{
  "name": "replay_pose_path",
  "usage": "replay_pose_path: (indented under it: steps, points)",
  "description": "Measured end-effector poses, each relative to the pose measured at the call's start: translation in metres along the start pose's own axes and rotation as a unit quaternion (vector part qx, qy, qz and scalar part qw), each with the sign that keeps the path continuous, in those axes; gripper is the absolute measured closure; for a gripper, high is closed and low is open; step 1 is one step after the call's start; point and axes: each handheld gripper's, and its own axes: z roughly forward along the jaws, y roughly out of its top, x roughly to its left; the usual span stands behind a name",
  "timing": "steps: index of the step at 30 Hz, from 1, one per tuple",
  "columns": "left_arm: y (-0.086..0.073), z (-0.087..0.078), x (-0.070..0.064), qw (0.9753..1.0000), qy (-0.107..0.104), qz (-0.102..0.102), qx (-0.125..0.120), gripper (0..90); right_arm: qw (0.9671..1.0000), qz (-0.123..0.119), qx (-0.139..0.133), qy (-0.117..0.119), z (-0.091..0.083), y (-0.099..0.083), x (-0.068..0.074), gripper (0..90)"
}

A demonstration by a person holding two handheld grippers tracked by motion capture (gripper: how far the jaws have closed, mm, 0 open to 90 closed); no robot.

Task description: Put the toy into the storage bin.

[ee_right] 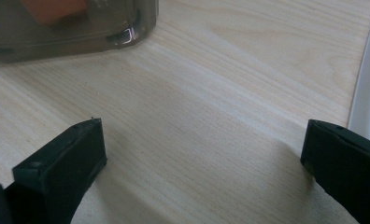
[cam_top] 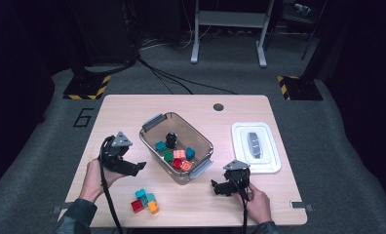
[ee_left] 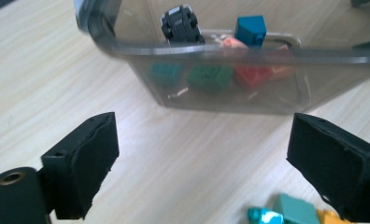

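Observation:
A clear plastic bin [cam_top: 201, 141] sits mid-table with several coloured bricks [cam_top: 176, 157] and a black toy wheel [cam_top: 171, 140] inside. A small cluster of loose bricks [cam_top: 145, 200] lies near the front edge. My left gripper [cam_top: 135, 167] is held left of the bin, open and empty. Its own view shows the bin wall [ee_left: 220, 98] ahead, the wheel piece [ee_left: 181, 24] and a blue brick [ee_left: 251, 29] inside, and teal bricks [ee_left: 286, 212] by the right jaw. My right gripper [cam_top: 218, 187] stands open and empty just in front of the bin's near corner [ee_right: 122, 35].
A white bin lid [cam_top: 256, 146] lies right of the bin; its edge [ee_right: 367, 79] shows in the right gripper view. The table [cam_top: 132, 112] has a cable hole [cam_top: 218, 107] at the back. Bare wood spans between the loose bricks and my right gripper.

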Motion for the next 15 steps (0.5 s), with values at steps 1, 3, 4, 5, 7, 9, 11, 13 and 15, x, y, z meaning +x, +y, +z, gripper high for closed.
replay_pose_path:
  steps: [1, 3, 4, 5, 7, 9, 11, 13, 15]
  points:
    - [-0.004, -0.001, 0.000, 1.0000, 0.000, 0.001, 0.007, 7.2, 1.0000, 0.000, 0.000, 0.000, 0.000, 0.000, 0.000, 0.0]
    - [-0.011, 0.000, -0.002, 1.0000, 0.002, -0.003, 0.007, 5.3, 1.0000, 0.000, 0.000, 0.000, 0.000, 0.000, 0.000, 0.0]
    - [-0.015, 0.000, -0.003, 1.0000, 0.001, -0.009, 0.004, 4.5, 1.0000, 0.000, 0.000, 0.000, 0.000, 0.000, 0.000, 0.0]
    - [-0.020, 0.000, -0.003, 1.0000, 0.001, -0.006, 0.006, 4.1, 1.0000, 0.000, 0.000, 0.000, 0.000, 0.000, 0.000, 0.0]
    - [-0.026, 0.002, -0.004, 0.9999, 0.000, -0.012, 0.006, 2.3, 1.0000, 0.000, 0.000, 0.000, 0.000, 0.000, 0.000, 0.0]
    - [-0.034, 0.005, -0.005, 0.9996, -0.002, -0.026, 0.011, 0.3, 1.0000, 0.000, 0.000, 0.000, 0.000, 0.000, 0.000, 0.0]
    - [-0.040, 0.008, -0.006, 0.9995, 0.000, -0.030, 0.012, 0.0, 1.0000, 0.000, 0.000, 0.000, 0.000, 0.000, 0.000, 0.0]
    - [-0.050, 0.014, -0.010, 0.9993, -0.007, -0.033, 0.018, 0.0, 1.0000, 0.000, 0.000, 0.000, 0.000, 0.000, 0.000, 0.0]
    - [-0.056, 0.017, -0.012, 0.9990, -0.017, -0.033, 0.024, 0.0, 1.0000, 0.000, 0.000, 0.000, 0.000, 0.000, 0.000, 0.0]
